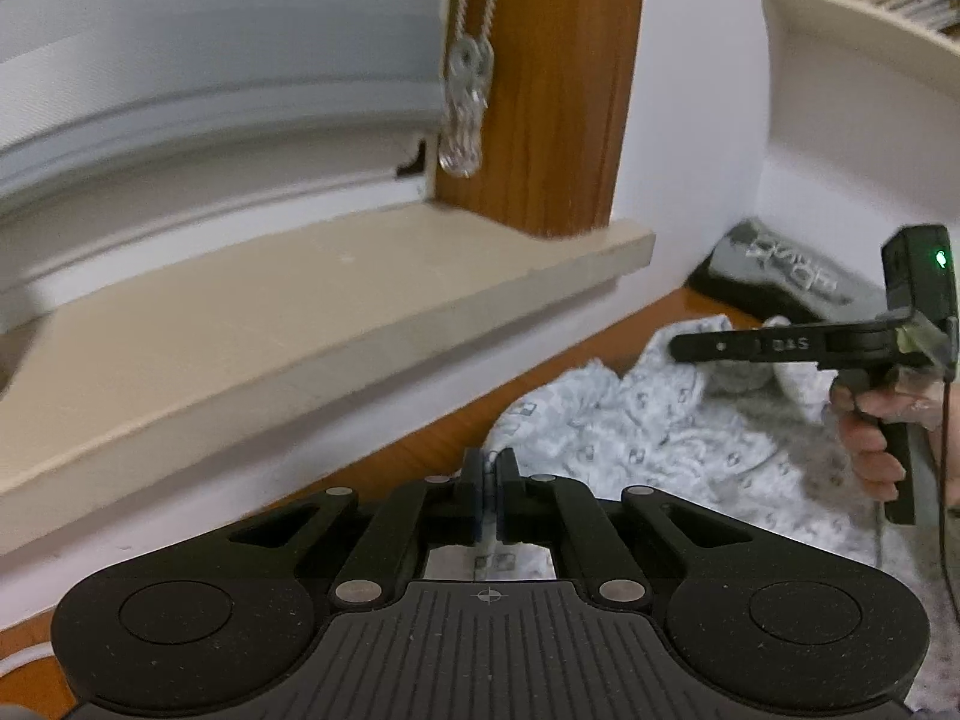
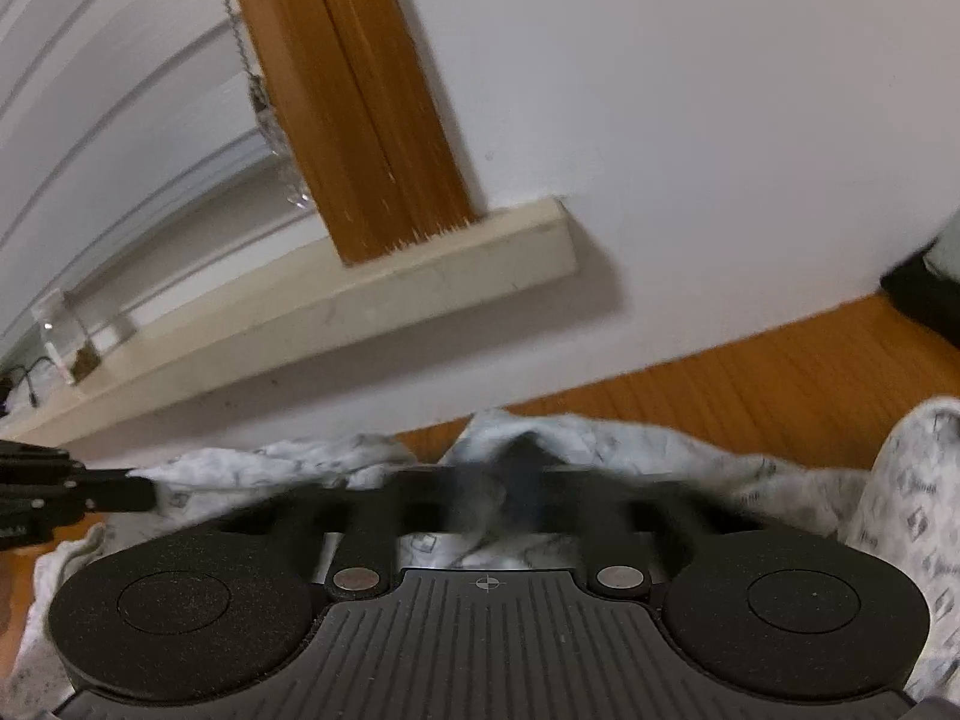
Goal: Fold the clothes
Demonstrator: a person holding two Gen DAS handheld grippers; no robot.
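Left gripper [image 1: 491,483]: fingers pressed together, pinching the garment [image 1: 672,438] edge.
Right gripper [image 2: 504,480]: blurred; cannot tell its fingers' state; cloth bunched there.
Garment: crumpled on the wooden worktop [image 2: 750,372], near its wall edge.
Windowsill [image 1: 300,312]: above.

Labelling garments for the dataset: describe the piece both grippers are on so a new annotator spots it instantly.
Find the cream window sill; below it runs the orange wooden table. The garment lies crumpled there: pale grey-white fabric printed with small dark squares, pinched by the left gripper. The dark grey folded item in the corner carries large lettering instead.
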